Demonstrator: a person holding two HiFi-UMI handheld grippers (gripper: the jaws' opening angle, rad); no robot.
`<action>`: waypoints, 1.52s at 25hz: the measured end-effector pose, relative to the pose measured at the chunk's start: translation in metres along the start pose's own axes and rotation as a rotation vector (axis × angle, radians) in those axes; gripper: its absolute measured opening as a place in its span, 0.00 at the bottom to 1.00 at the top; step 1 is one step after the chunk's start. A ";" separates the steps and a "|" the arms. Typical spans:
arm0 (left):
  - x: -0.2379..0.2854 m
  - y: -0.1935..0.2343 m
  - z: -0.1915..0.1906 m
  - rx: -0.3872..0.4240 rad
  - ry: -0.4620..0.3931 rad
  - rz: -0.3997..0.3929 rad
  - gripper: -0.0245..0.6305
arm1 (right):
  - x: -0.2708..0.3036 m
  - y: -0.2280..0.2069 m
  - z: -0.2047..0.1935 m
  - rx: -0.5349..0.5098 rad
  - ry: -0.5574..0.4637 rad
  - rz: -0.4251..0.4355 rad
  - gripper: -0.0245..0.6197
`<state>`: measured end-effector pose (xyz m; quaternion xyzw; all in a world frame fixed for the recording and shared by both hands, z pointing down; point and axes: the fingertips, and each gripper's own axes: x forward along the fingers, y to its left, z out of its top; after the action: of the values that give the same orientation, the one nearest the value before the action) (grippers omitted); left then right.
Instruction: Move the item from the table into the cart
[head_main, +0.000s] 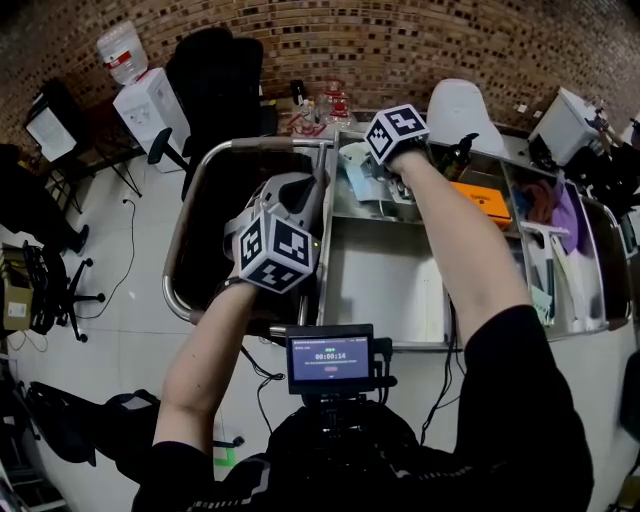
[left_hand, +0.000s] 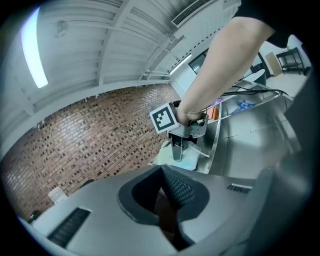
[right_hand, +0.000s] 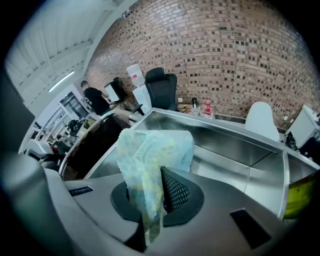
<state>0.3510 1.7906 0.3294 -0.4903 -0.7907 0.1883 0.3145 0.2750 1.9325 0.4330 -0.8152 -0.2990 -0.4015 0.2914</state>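
Observation:
My right gripper (head_main: 365, 178) is shut on a pale green translucent packet (head_main: 352, 176), which hangs over the far left part of the steel table (head_main: 385, 285). In the right gripper view the crumpled packet (right_hand: 150, 155) stands up out of the closed jaws of this gripper (right_hand: 159, 200), above the steel table's walled top (right_hand: 225, 165). The left gripper view shows the same packet (left_hand: 189, 161) dangling under the right gripper (left_hand: 177, 150). My left gripper (head_main: 300, 195) is over the dark cart with a tubular rail (head_main: 190, 215), left of the table. Its jaws (left_hand: 162, 200) are shut with nothing between them.
The table's right compartments hold an orange packet (head_main: 480, 200), a purple cloth (head_main: 565, 215) and other goods. Beyond stand bottles (head_main: 330, 100), a black office chair (head_main: 215, 70), a water dispenser (head_main: 150, 105) and a white chair (head_main: 462, 110). A small screen (head_main: 330, 360) sits at my chest.

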 end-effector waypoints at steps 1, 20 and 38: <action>0.000 0.000 -0.002 0.002 0.002 0.003 0.07 | 0.001 0.000 -0.001 -0.002 -0.001 -0.001 0.02; -0.110 -0.013 0.017 0.045 -0.113 0.006 0.07 | -0.139 0.084 -0.001 0.052 -0.384 -0.052 0.33; -0.228 -0.308 0.271 -0.528 -0.284 -0.020 0.07 | -0.482 0.094 -0.358 -0.256 -0.880 0.064 0.33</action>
<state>0.0367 1.4516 0.2469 -0.5162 -0.8531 0.0398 0.0640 -0.0696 1.4934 0.1927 -0.9464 -0.3169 -0.0417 0.0458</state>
